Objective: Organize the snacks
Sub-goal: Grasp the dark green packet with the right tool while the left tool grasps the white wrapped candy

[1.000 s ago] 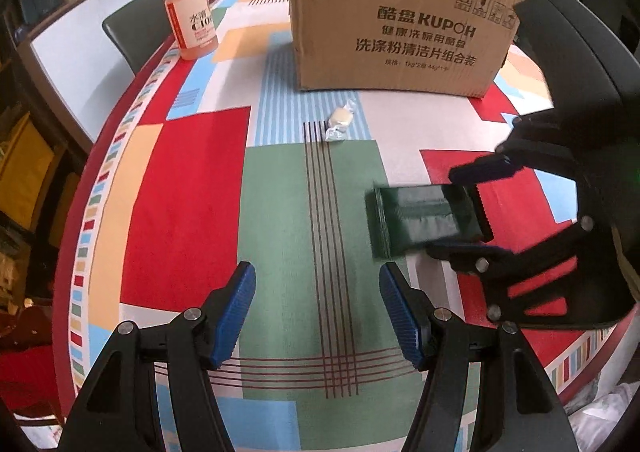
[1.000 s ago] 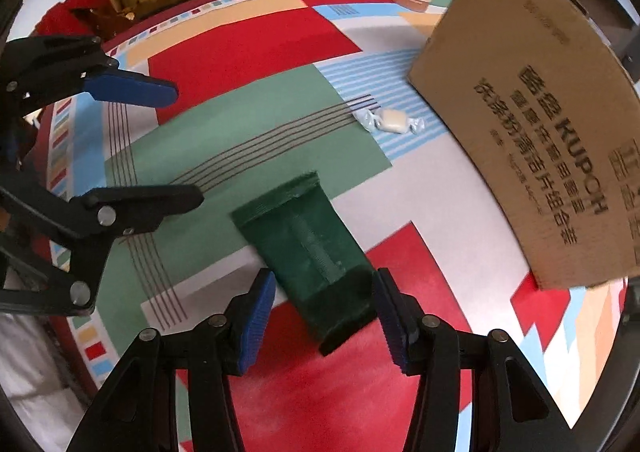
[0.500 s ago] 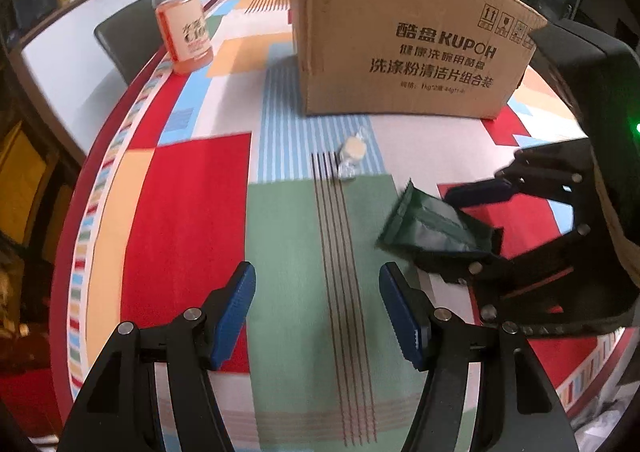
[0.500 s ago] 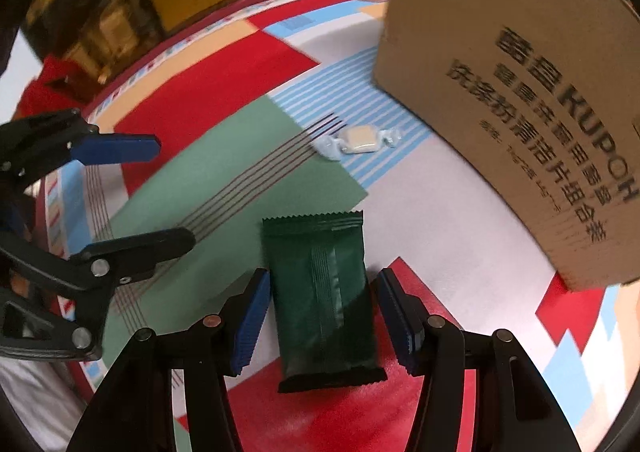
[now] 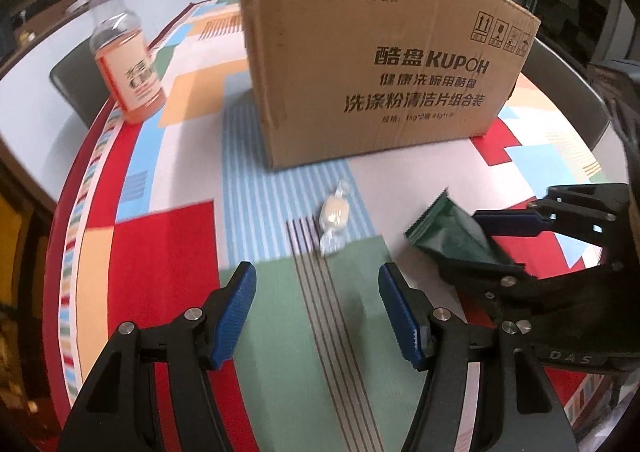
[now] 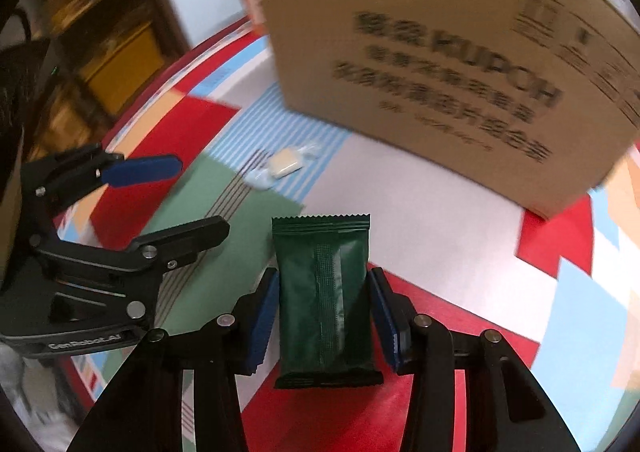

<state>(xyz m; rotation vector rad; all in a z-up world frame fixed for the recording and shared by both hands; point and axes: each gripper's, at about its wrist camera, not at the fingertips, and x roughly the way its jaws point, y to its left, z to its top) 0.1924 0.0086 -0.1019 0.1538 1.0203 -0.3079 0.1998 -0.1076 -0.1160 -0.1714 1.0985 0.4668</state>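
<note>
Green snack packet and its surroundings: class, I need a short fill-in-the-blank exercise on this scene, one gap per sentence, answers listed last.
1. The right tongs are shut on the ____ snack packet.
2. The left tongs are ____ and hold nothing.
3. The wrapped candy lies on the tablecloth in front of the cardboard ____.
4. The bottle holds an ____ liquid.

Missing words: green; open; box; orange

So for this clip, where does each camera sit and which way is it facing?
Left wrist: on the left gripper, looking over the wrapped candy to the cardboard box; its open fingers and the right gripper show.
Right wrist: on the right gripper, facing the box; fingers clamp the green packet, left gripper at left.
Shared: candy, box, packet.
</note>
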